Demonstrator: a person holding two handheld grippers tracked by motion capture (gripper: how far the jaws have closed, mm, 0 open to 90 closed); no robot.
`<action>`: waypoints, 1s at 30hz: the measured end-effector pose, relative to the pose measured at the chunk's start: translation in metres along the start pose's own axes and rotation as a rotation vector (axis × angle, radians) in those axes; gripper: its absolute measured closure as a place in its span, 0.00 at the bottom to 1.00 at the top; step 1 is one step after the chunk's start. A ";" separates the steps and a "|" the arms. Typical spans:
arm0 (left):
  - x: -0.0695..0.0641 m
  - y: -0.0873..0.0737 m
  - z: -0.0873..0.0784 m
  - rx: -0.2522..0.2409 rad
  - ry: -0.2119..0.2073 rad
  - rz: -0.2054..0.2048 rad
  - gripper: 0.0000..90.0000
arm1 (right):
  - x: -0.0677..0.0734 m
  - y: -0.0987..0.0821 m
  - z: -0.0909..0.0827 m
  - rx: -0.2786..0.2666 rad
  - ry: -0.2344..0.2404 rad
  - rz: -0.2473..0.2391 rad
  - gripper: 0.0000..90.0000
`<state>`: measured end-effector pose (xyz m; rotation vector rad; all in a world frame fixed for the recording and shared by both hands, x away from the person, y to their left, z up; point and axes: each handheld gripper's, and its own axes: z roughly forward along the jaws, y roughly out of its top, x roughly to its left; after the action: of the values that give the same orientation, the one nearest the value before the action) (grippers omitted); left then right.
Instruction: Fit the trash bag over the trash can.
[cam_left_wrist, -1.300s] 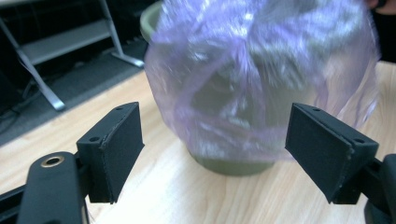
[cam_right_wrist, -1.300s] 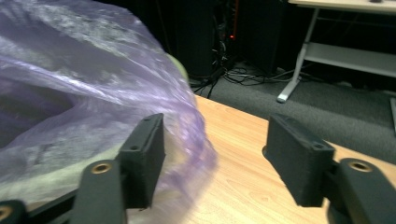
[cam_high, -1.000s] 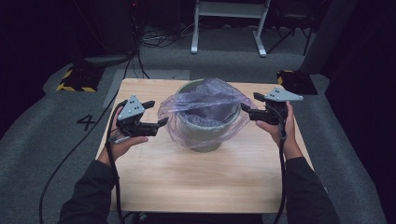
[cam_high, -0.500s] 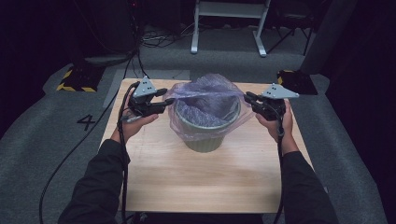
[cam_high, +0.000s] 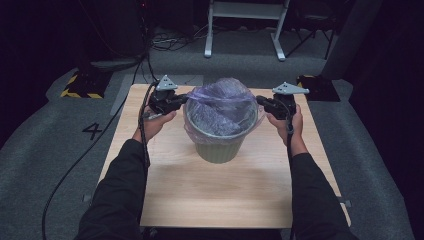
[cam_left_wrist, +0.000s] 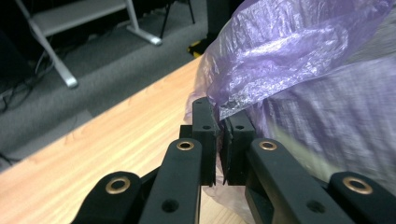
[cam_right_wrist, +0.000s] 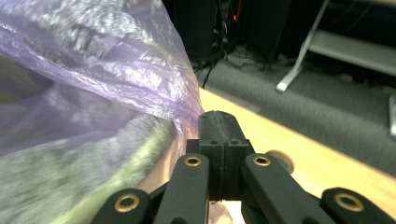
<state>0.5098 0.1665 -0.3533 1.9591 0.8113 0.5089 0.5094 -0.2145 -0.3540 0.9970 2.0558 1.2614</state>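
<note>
Two grippers sit at opposite sides of what I'm working on: a round pale green plastic bin (cam_high: 220, 145) near the centre of the high view, standing upright on the light wooden table (cam_high: 215, 195). A thin translucent purple plastic bag (cam_high: 222, 102) lines the bin, bulging above the rim. My left gripper (cam_high: 181, 101) is at the left edge of the bin; in the left gripper view (cam_left_wrist: 219, 135) its jaws are nearly together, pinching a fold of the purple film between them. My right gripper (cam_high: 261, 101) is at the right edge of the bin; in the right gripper view (cam_right_wrist: 219, 135) its jaws are pressed fully together, with the bag's edge running down to their left side, though I cannot tell whether film is caught between them. Toward the top of the high view a white metal stand (cam_high: 245, 25) rests on grey carpet.
</note>
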 end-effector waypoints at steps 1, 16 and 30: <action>0.002 -0.001 0.003 -0.001 -0.004 -0.011 0.95 | -0.001 -0.001 0.003 0.009 -0.001 0.008 1.00; 0.008 -0.017 0.047 0.087 -0.095 -0.111 0.99 | -0.010 -0.024 0.041 0.078 0.033 0.126 1.00; 0.005 -0.032 0.069 0.206 -0.099 -0.147 0.97 | 0.002 -0.035 0.060 0.222 0.070 0.073 1.00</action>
<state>0.5459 0.1403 -0.4148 2.0742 0.9675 0.2468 0.5420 -0.1925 -0.4110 1.1497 2.2700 1.1360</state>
